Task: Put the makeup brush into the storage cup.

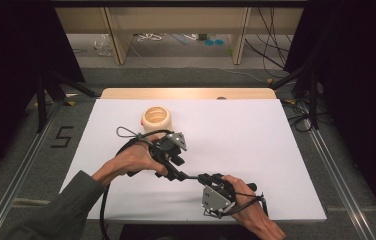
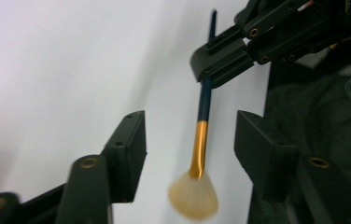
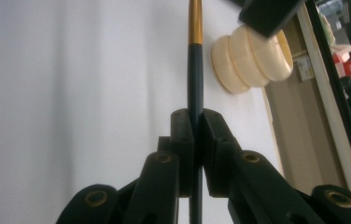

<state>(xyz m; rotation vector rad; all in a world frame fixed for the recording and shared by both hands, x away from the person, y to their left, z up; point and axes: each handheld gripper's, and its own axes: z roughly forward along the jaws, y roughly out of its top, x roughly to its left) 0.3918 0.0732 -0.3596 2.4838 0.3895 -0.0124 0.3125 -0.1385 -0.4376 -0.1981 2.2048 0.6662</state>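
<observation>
Two grippers are on one brush [image 2: 203,121] here. The right gripper [image 3: 195,122] is clamped tight on the dark handle, pads squeezing it from both sides, with the gold ferrule running out past its tips. The left gripper [image 2: 190,140] has its jaws spread apart; the brush sits between them, gold part and pale fan bristles in the gap, but neither pad touches it. From the left gripper, the right one comes in at the far end, pinching the handle. Beyond the right gripper's tips, just off to one side of the brush, stands a cream ribbed holder [image 3: 250,58] on the white table [image 1: 256,135]. Both hands hold the brush above the near part of the table.
</observation>
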